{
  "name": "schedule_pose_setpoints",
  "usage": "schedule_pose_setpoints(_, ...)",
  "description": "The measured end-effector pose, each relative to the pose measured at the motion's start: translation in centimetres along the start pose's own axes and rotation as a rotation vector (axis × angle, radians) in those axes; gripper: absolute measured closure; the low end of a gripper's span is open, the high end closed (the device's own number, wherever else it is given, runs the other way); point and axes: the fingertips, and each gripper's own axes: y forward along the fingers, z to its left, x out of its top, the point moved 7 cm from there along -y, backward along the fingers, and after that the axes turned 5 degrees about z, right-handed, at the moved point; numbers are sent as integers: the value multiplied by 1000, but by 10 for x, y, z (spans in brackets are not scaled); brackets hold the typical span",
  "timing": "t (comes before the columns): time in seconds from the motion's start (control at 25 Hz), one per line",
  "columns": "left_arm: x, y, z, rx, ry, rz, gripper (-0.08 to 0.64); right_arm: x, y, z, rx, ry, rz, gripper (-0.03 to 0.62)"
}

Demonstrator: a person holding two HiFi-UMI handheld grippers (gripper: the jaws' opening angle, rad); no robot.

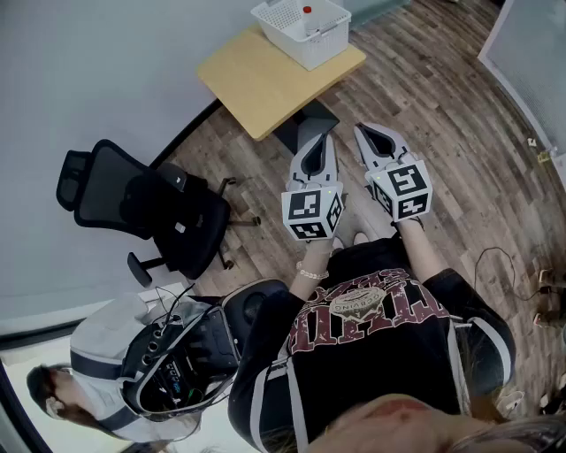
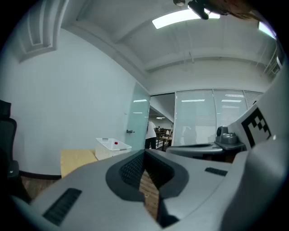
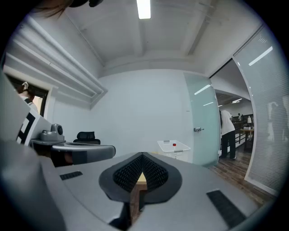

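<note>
Left gripper (image 1: 315,140) is held in the air, its two jaws brought together at the tips with nothing between them. Its own view shows the tips meeting and only a narrow slit lower down, through which the wood floor (image 1: 460,133) shows. Right gripper (image 1: 363,133) is just beside it, level with it and pointing the same way. Its jaws are likewise closed tip to tip and empty, with a sliver of table and floor seen through the slit.

Both point toward the tan table (image 1: 256,84), which stands against the pale wall. In the head view the tips lie just short of the table's near corner, above its dark base.

A white basket (image 1: 314,49) sits at the table's far corner, well apart from both grippers. A small red-topped thing (image 1: 307,11) lies inside it; what it is cannot be told. The rest of the tabletop is bare wood.

A black chair (image 1: 159,212) stands on the floor to the left of the table, near the wall. A second person (image 1: 106,354) in a pale top stands behind and to the left of the one holding the grippers. A frosted glass door (image 2: 137,122) stands past the table, with another person on the far side of it.
</note>
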Motion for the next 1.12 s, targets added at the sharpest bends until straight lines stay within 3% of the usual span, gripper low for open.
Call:
schedule_pose_setpoints(0.84, -10, 25, -36, 2, -15, 5, 512, -14, -17, -40, 38, 24, -6, 574)
schedule_pose_setpoints(1.12, -4, 42, -14, -4, -33, 8, 512, -9, 7, -44, 27, 23, 5, 574)
